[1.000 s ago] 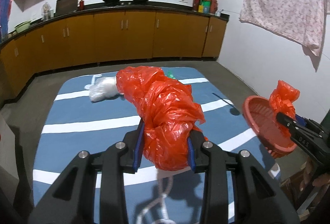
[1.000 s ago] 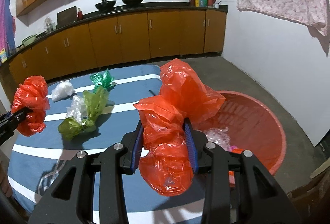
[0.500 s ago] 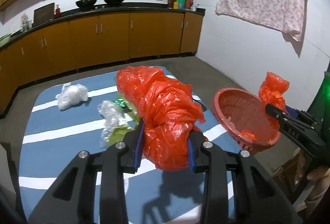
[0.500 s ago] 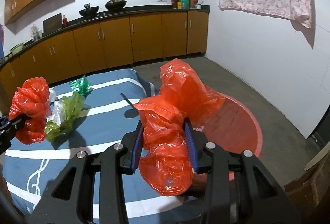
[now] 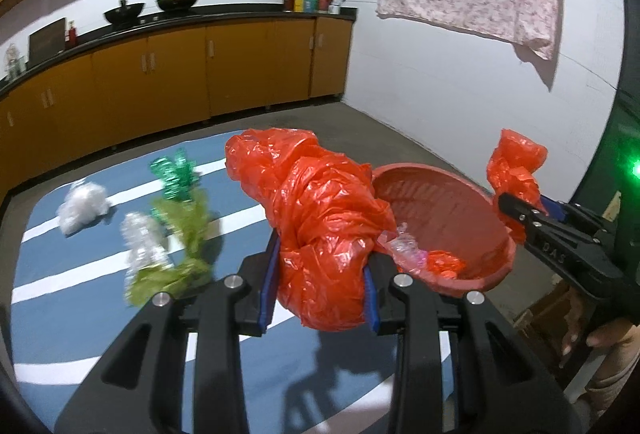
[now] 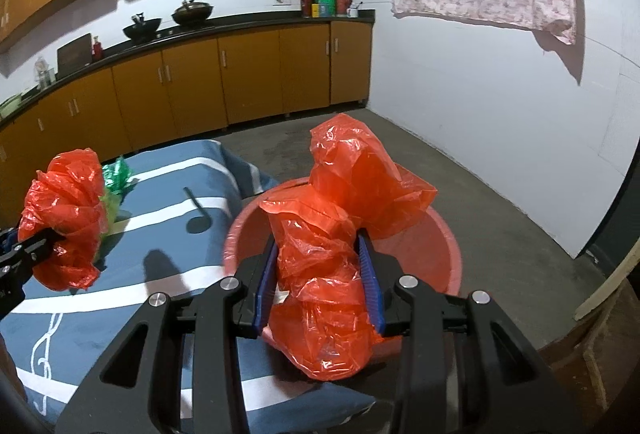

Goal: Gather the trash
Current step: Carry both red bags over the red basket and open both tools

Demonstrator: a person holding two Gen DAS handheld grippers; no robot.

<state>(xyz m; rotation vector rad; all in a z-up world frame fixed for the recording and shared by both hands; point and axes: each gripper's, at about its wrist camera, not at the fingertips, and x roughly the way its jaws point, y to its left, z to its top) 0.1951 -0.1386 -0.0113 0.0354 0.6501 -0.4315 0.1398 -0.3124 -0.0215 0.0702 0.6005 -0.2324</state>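
Your left tool (image 5: 318, 284) clamped on red bag (image 5: 320, 218), held above bench (image 5: 80, 314) near its right edge, just beside basin (image 5: 496, 234). Your right tool (image 6: 318, 284) clamped on second red bag (image 6: 340, 234), hanging over basin, which sits off bench's right edge. Basin holds clear and red scraps (image 5: 424, 258). On bench, toward far side: white wad (image 5: 82, 208), green foil (image 5: 176, 174), olive bag (image 5: 180, 254), clear wrap (image 5: 142, 240).
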